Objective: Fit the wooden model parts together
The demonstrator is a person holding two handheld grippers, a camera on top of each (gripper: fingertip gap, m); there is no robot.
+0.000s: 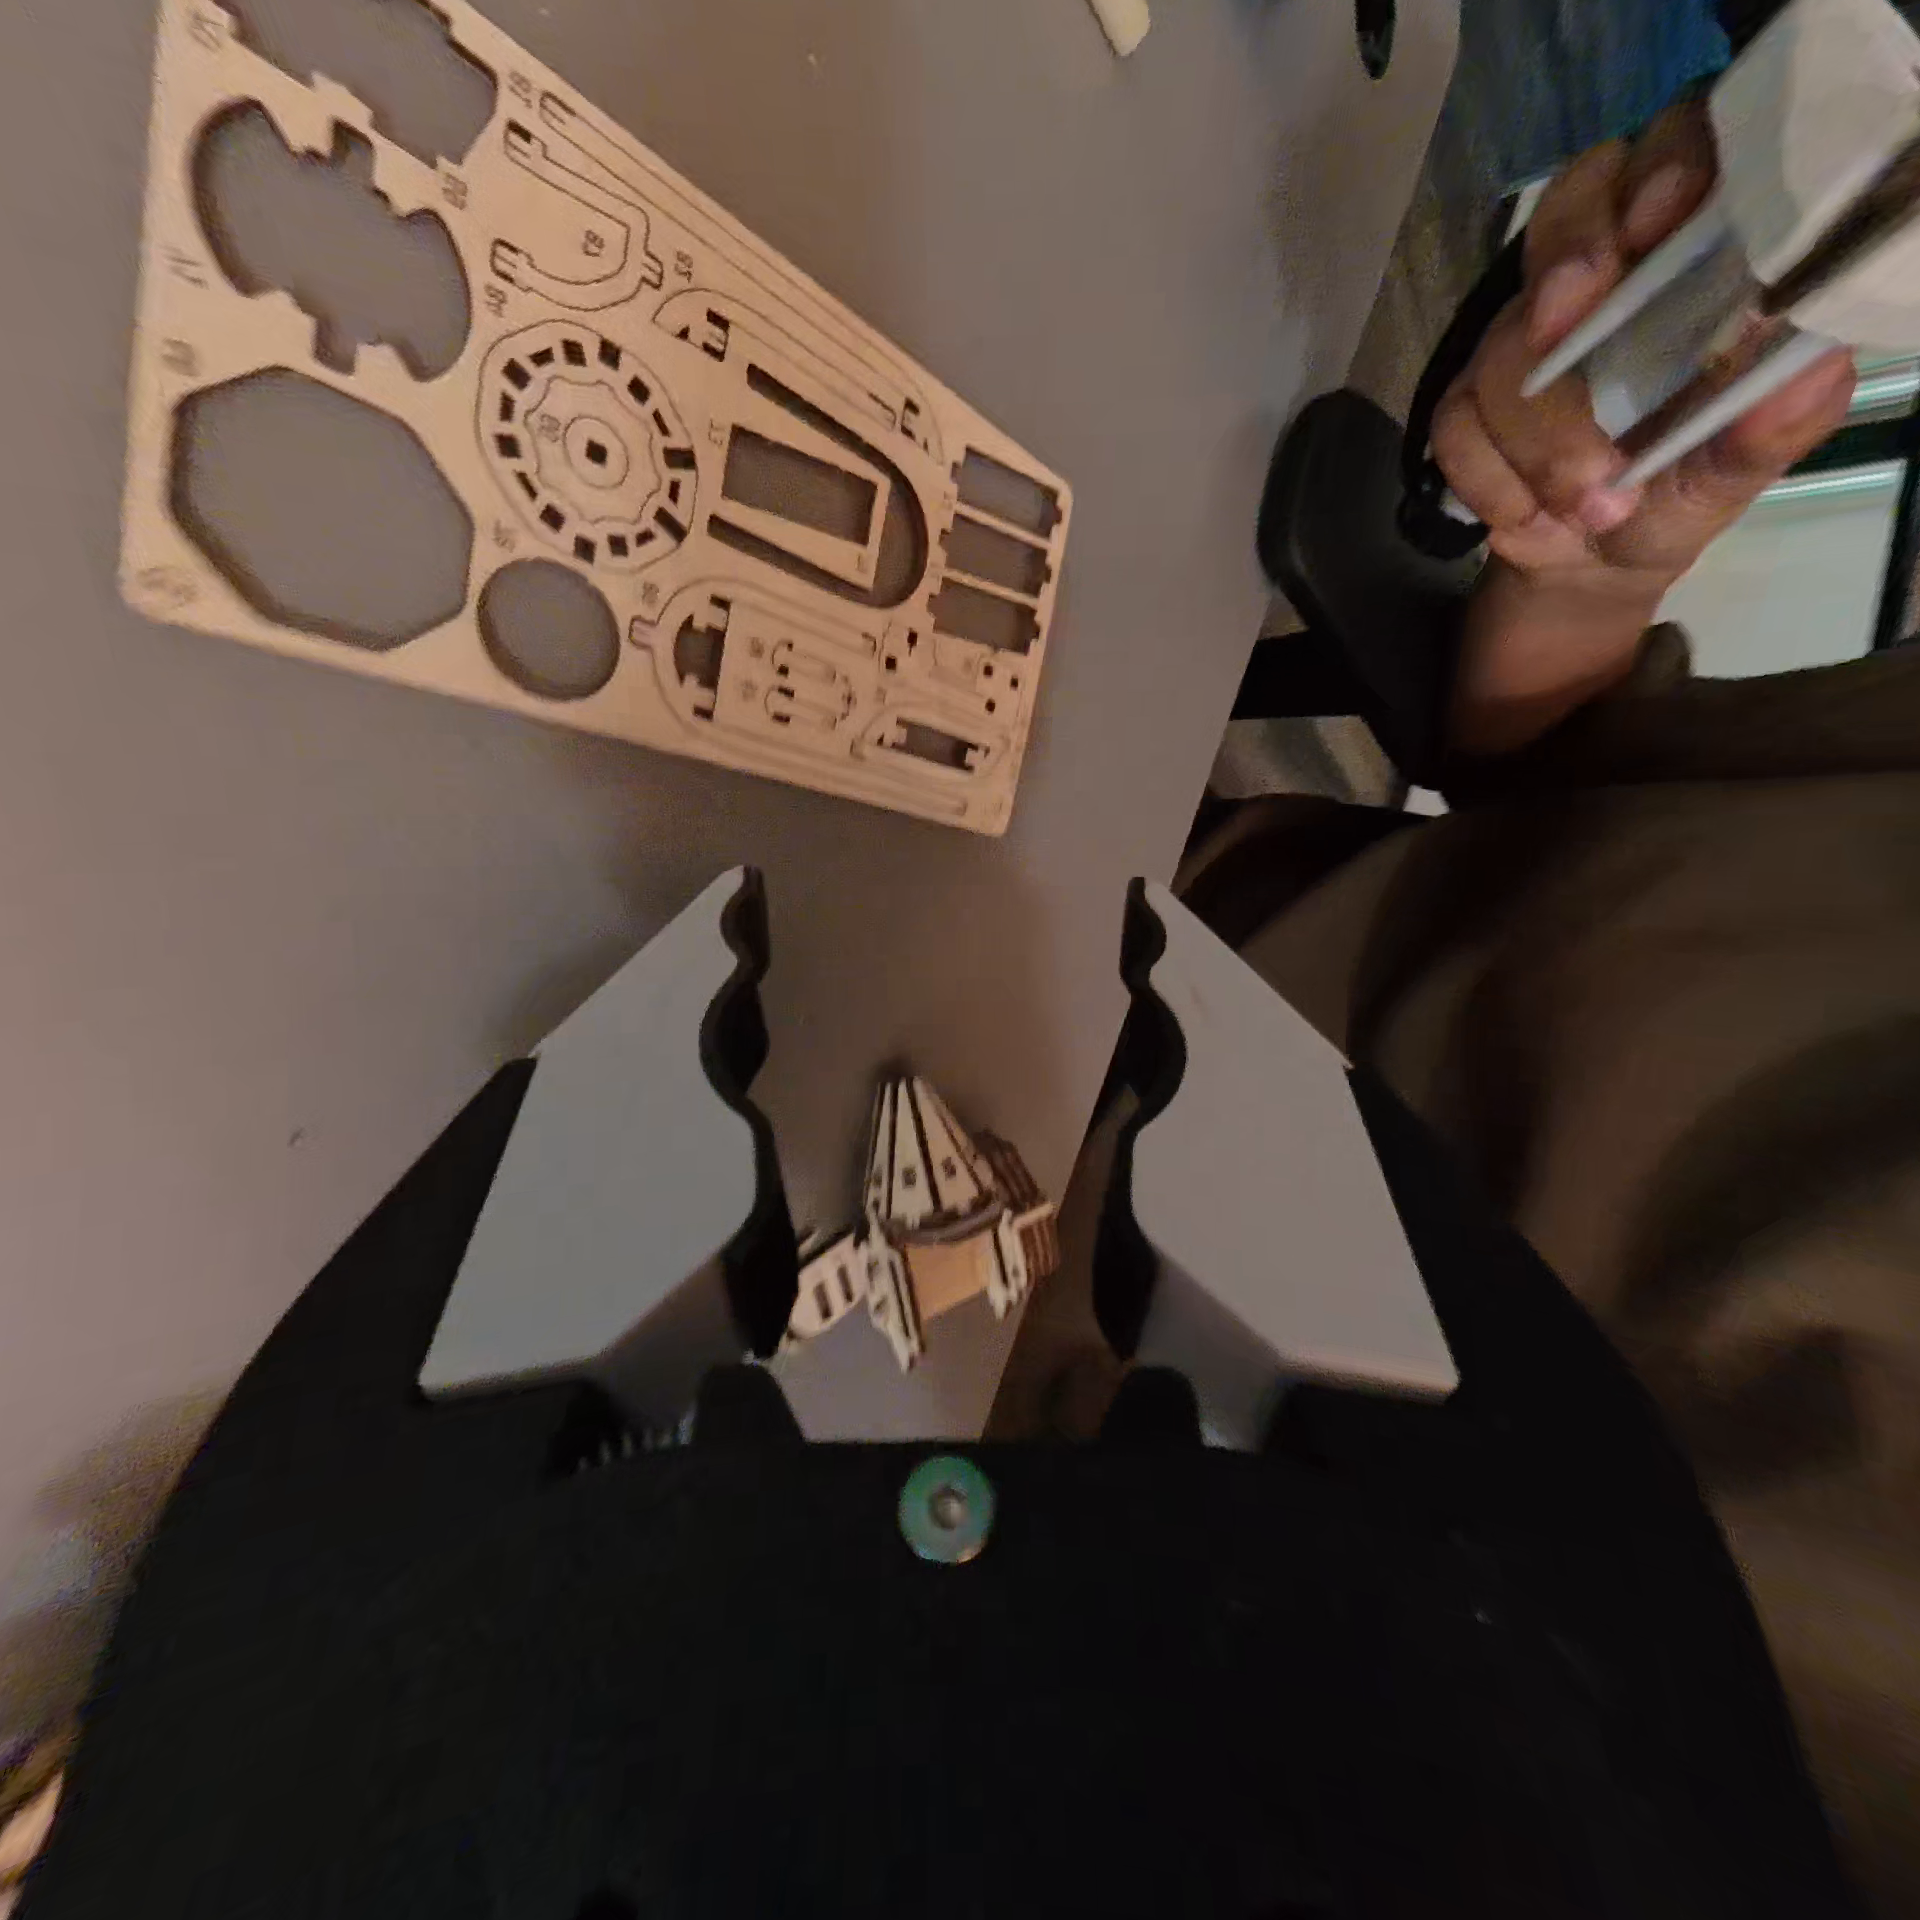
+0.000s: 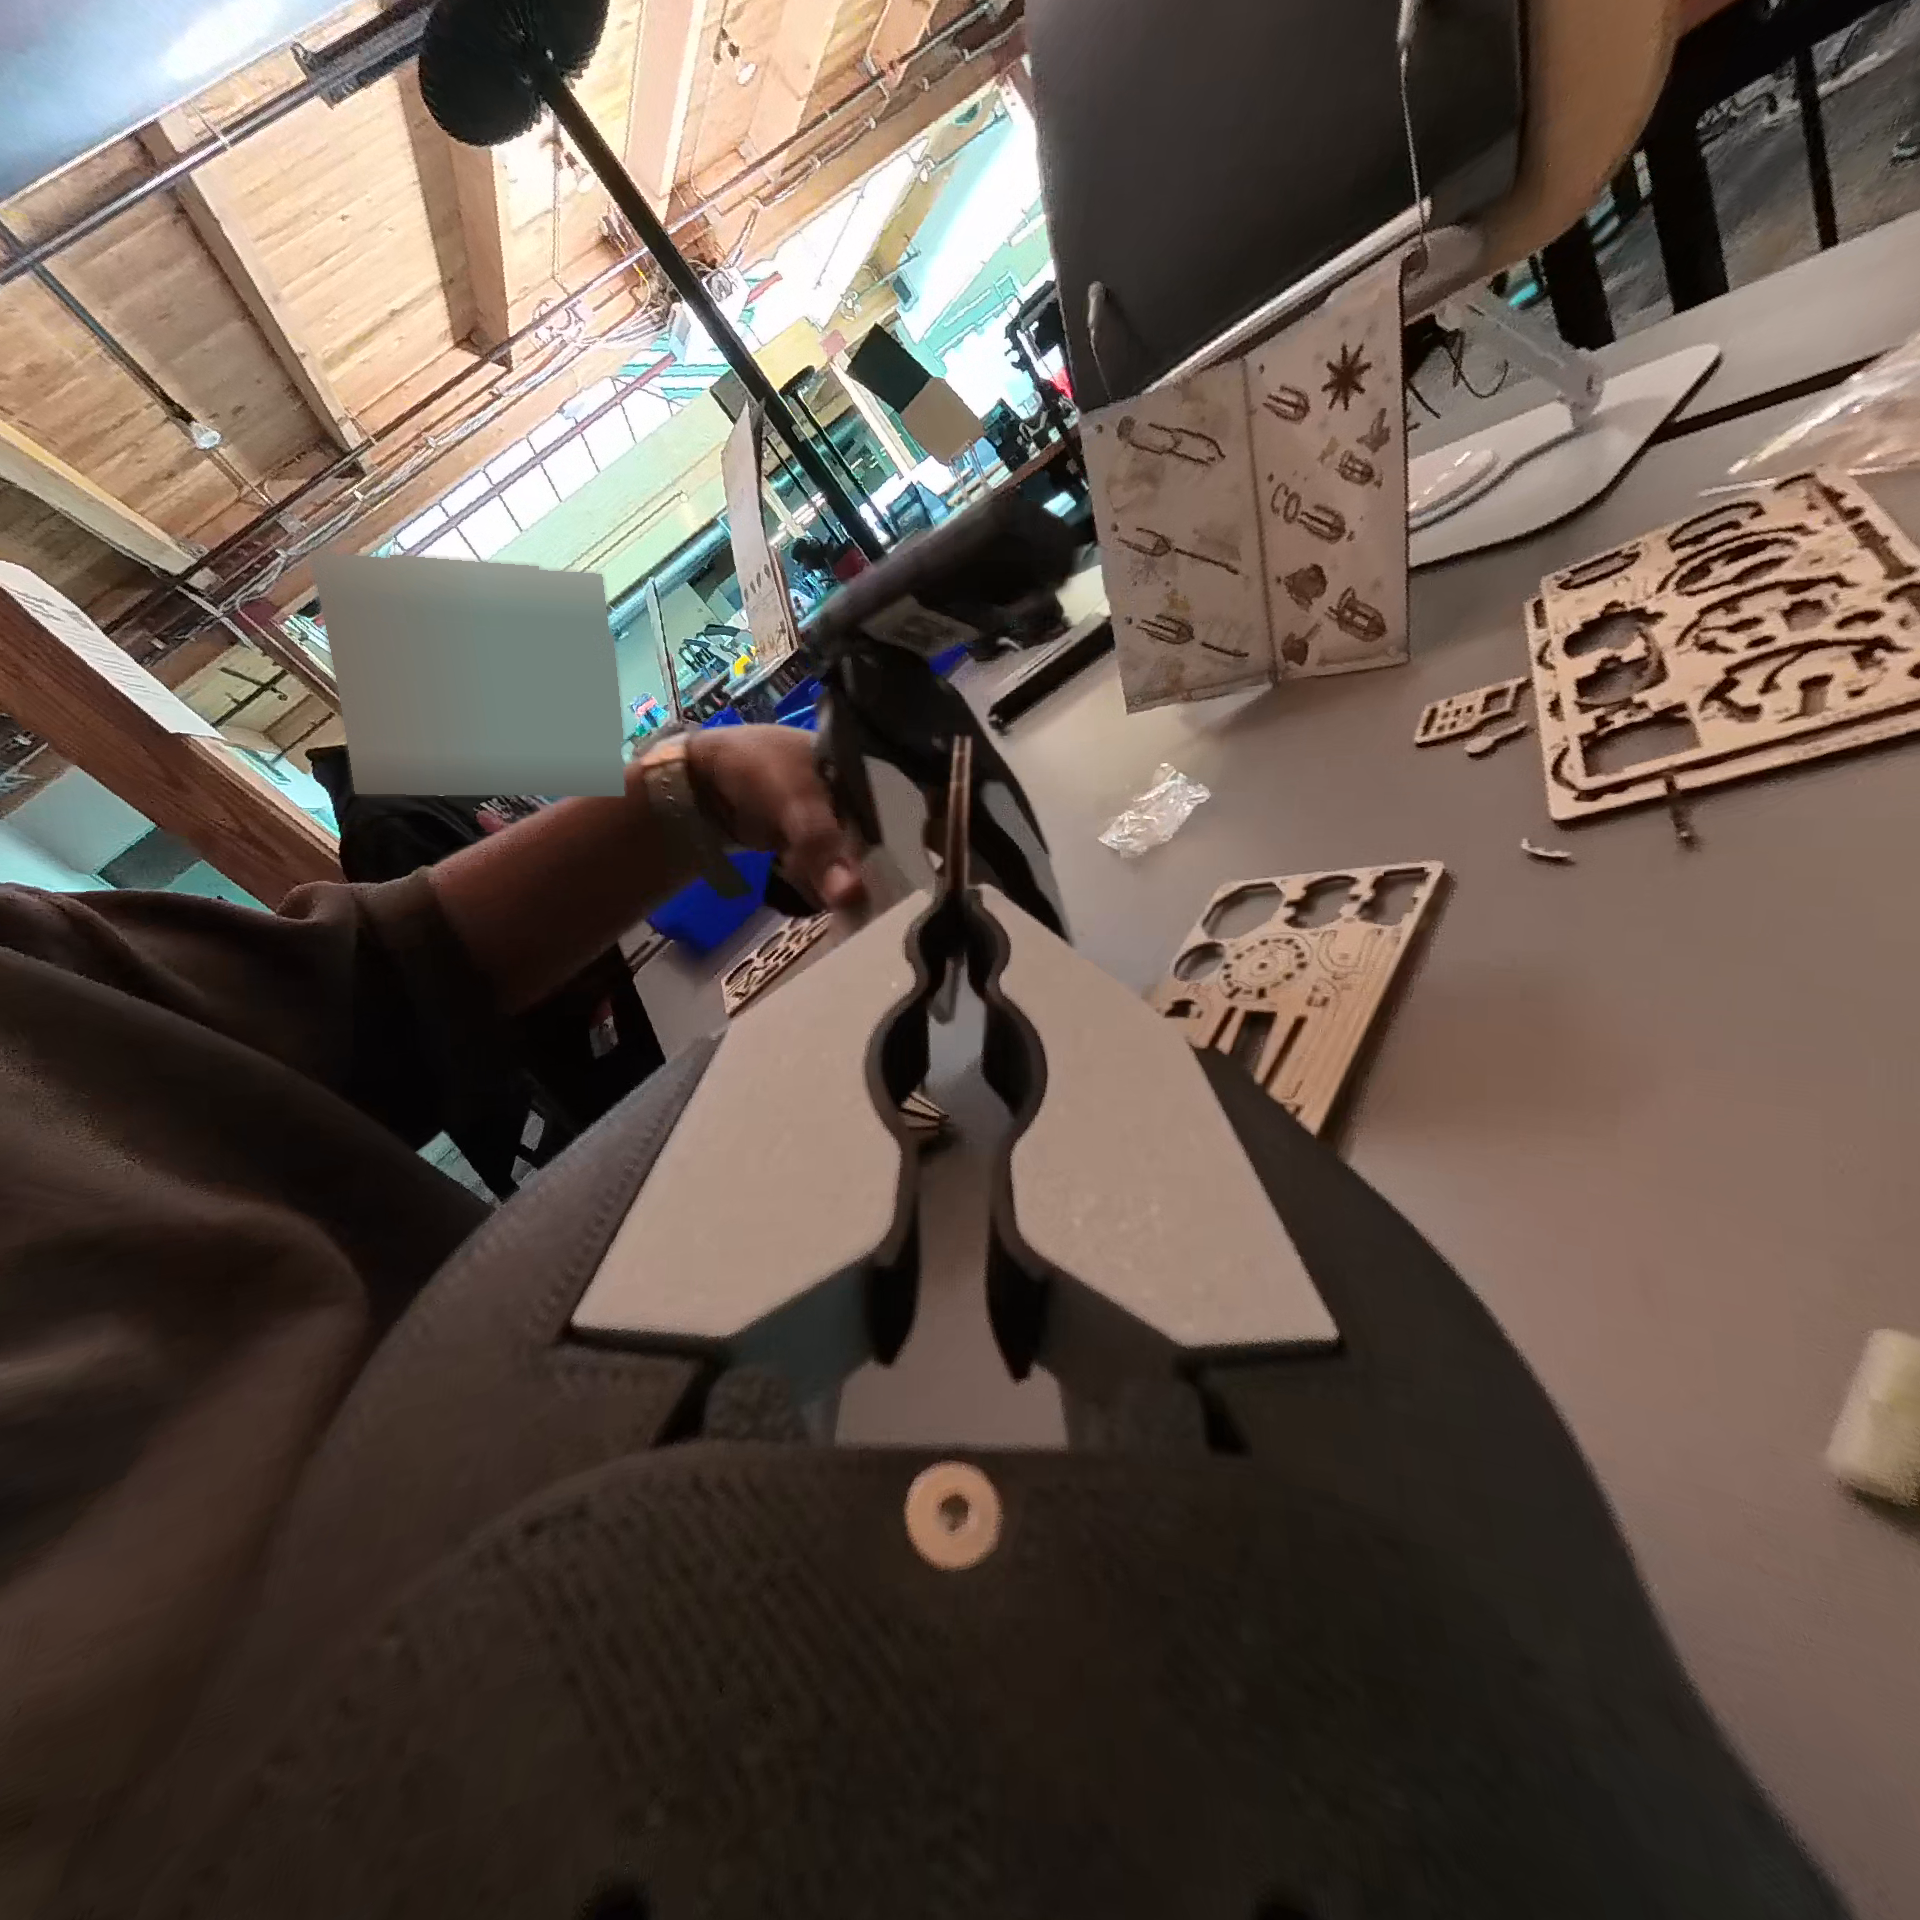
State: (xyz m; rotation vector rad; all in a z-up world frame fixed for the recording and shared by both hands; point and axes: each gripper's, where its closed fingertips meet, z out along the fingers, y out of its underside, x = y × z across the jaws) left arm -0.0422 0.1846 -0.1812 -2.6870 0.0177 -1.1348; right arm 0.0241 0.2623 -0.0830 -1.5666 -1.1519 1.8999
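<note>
In the left wrist view the left claw (image 1: 943, 914) hangs spread above the grey surface (image 1: 312, 935), over a small half-built pale wooden model (image 1: 935, 1216) near a flat punched-out plywood parts sheet (image 1: 582, 436), while in the right wrist view the right claw (image 2: 958, 914) pinches a thin flat wooden piece (image 2: 958, 800) edge-on above that surface.

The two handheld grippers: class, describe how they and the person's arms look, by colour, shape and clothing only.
Each gripper, left gripper and right gripper, has a black textured body with a round washer-and-screw near the camera. Its two fingers are flat grey wedges edged with wavy black pads. The person wears a dark brown sleeve and a wristband.
</note>
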